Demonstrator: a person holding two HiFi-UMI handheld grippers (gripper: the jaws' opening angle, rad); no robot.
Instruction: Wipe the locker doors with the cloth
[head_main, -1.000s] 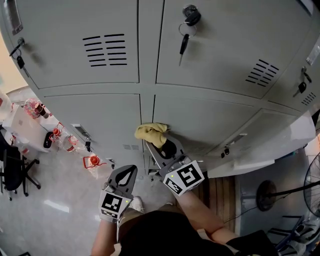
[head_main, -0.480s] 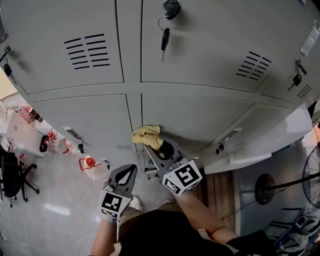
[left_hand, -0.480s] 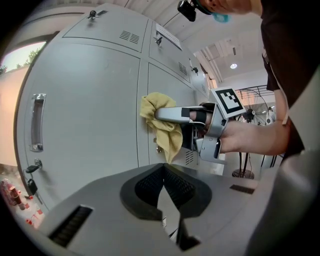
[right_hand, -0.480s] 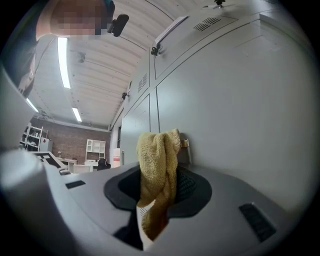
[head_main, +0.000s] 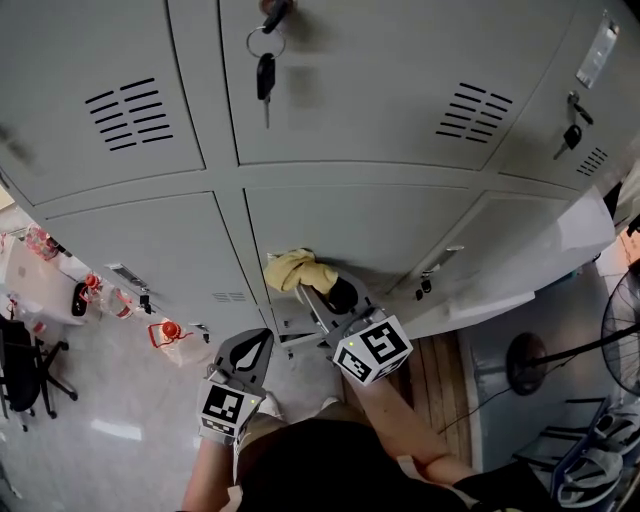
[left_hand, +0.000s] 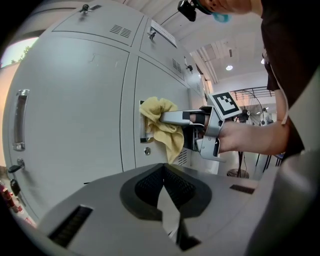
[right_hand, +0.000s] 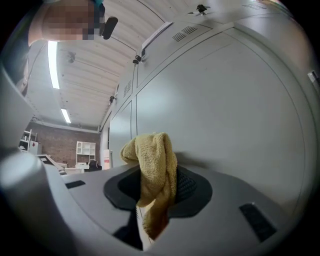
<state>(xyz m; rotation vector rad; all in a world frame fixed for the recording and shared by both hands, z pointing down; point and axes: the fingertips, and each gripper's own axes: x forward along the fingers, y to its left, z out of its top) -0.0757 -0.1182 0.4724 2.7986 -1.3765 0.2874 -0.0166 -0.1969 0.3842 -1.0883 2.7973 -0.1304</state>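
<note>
We clamp the yellow cloth (head_main: 296, 268) in our right gripper (head_main: 318, 292) at frame centre, bunched against the lower locker door (head_main: 370, 225) for rubbing — our left gripper (head_main: 250, 352), closed on nothing, hangs lower left.

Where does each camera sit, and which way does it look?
Head view: from above, looking down at lockers; shows left gripper, right gripper, arms.
Left gripper view: on that gripper, facing a door; shows its shut jaws, the right arm.
Right gripper view: on that gripper, facing a door; shows jaws gripping the cloth.
All share the cloth.
</note>
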